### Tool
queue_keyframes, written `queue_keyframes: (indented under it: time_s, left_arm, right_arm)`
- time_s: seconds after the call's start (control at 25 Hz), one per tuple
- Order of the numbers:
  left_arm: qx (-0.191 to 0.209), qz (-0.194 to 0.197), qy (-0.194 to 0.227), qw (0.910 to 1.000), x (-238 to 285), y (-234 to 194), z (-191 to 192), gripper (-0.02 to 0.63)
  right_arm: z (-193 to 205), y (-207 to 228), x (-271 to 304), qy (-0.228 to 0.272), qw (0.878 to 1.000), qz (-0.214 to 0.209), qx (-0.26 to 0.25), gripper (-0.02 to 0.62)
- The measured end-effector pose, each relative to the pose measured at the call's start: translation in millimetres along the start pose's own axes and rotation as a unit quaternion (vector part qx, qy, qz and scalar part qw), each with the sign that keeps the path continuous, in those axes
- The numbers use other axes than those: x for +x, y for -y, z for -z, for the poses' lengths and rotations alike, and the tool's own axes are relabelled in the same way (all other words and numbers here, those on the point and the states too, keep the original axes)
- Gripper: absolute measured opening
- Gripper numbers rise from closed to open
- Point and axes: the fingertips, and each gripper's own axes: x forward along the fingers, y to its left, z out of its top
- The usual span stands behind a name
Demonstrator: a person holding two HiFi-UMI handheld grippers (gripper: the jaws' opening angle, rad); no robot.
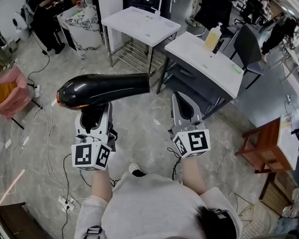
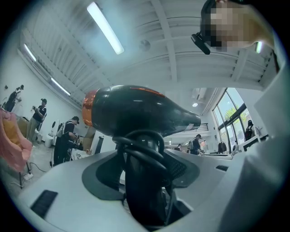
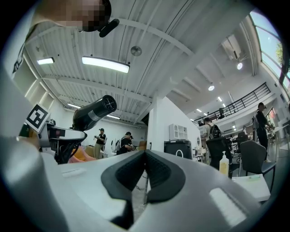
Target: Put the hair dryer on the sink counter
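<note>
- We see a glossy black hair dryer (image 1: 103, 89) with a copper-orange ring at its back end. It sits left of centre in the head view, in the air above the floor. Its barrel lies level, with the nozzle pointing toward the right of the frame.
- The left gripper (image 1: 94, 114) is clenched on the hair dryer's handle from below. In the left gripper view the handle fills the space between the jaws (image 2: 145, 181), and a black cord (image 2: 140, 152) is looped around it.
- The right gripper (image 1: 183, 104) is just right of centre, apart from the dryer. Its own view shows its jaws pressed together (image 3: 145, 174) with nothing between them, and the dryer (image 3: 93, 113) shows at the left of that frame.
- In the upper right stands a white-topped counter (image 1: 206, 64) with a dark grey front, well apart from the dryer. A clear bottle (image 1: 212, 38) of yellow liquid stands on it.
- A white table (image 1: 140, 23) on metal legs stands at upper centre.
- Another person's hand (image 1: 12, 93) reaches in at the left edge.
- The grey mottled floor (image 1: 145, 131) lies beneath everything.
</note>
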Motion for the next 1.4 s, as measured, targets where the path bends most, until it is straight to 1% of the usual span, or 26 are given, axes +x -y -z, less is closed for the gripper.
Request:
queue_keyframes:
  time_s: [0.32, 0.6, 0.8, 0.96, 1.2, 1.4]
  left_arm:
    - [0.001, 0.008, -0.003, 1.0, 27.1, -41.8, -0.3, 0.261]
    - [-0.001, 0.011, -0.01, 0.9999, 41.2, -74.4, 6.2, 0.261]
    - [-0.001, 0.015, -0.009, 0.9998, 57.9, -84.3, 5.1, 0.261]
    - [-0.005, 0.016, -0.002, 0.9999, 67.2, -93.8, 8.8, 0.261]
    - [-0.009, 0.009, 0.004, 0.9999, 105.3, -115.4, 8.2, 0.261]
    - [-0.005, 0.001, 0.01, 0.9999, 147.5, -129.3, 6.7, 0.261]
  right_arm:
    - [14.2, -16.2, 46.7, -0.001, 1.0, 0.002, 0.001, 0.011]
    - [30.5, -28.5, 70.9, -0.015, 1.0, 0.008, 0.005, 0.011]
    - [34.0, -21.0, 87.9, -0.022, 1.0, 0.017, 0.0, 0.011]
    - [39.5, -20.0, 104.7, -0.02, 1.0, 0.012, -0.005, 0.011]
    - [44.7, -9.8, 155.5, -0.018, 1.0, -0.004, -0.008, 0.011]
    - [45.9, 9.5, 204.1, -0.009, 1.0, -0.015, -0.009, 0.011]
